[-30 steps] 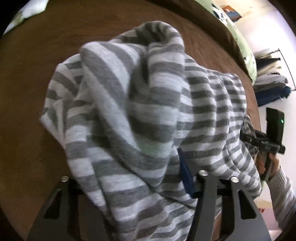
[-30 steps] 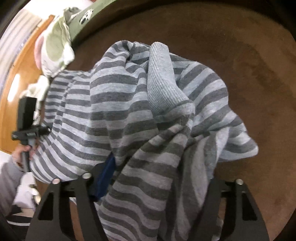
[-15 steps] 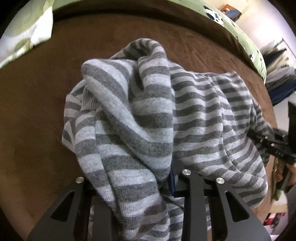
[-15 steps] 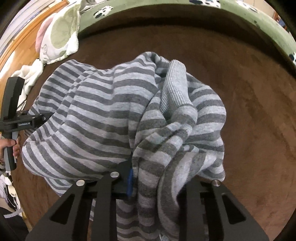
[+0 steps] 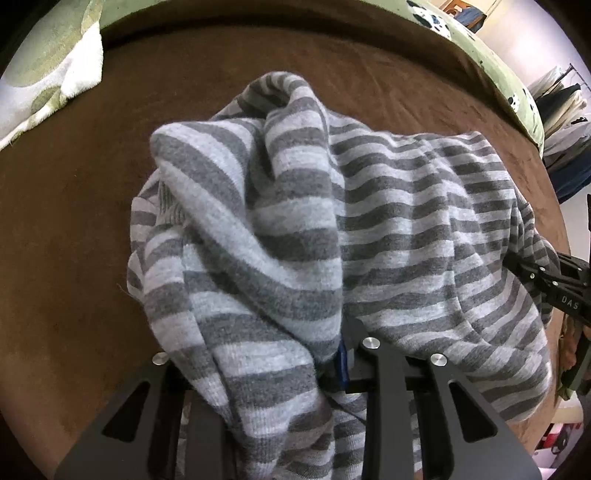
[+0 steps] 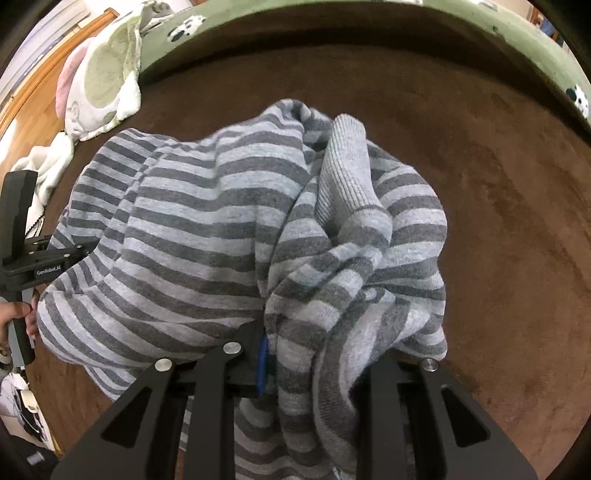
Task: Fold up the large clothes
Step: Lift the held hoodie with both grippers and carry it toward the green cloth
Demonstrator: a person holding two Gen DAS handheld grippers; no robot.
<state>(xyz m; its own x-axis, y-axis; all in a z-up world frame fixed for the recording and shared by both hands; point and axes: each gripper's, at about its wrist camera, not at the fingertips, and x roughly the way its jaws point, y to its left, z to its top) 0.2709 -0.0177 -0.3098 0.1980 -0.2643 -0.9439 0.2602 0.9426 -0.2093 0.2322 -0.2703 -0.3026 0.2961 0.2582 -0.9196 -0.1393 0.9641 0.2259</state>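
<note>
A grey and light-grey striped sweater [image 5: 388, 221] lies bunched on a brown blanket [image 5: 74, 258]. In the left wrist view my left gripper [image 5: 266, 362] is shut on a thick fold of the sweater, which drapes over and between the black fingers [image 5: 373, 369]. In the right wrist view my right gripper [image 6: 317, 362] is shut on another bunch of the sweater [image 6: 192, 236], with a ribbed cuff [image 6: 347, 177] standing up beyond it. Each gripper shows at the other view's edge: right gripper [image 5: 546, 284], left gripper [image 6: 33, 258], held by a hand [image 6: 11, 314].
The brown blanket [image 6: 498, 184] spreads all round the sweater. A white and green plush pillow [image 5: 48, 74] lies at the far left, also seen as pillow [image 6: 103, 81]. A green panda-print bed edge [image 6: 369, 22] borders the far side. Hanging clothes [image 5: 565, 110] stand beyond it.
Both grippers' jaws have closed on sweater folds. Both have risen and tilted a little, so the cloth bunches higher and more of the far bed edge shows.
</note>
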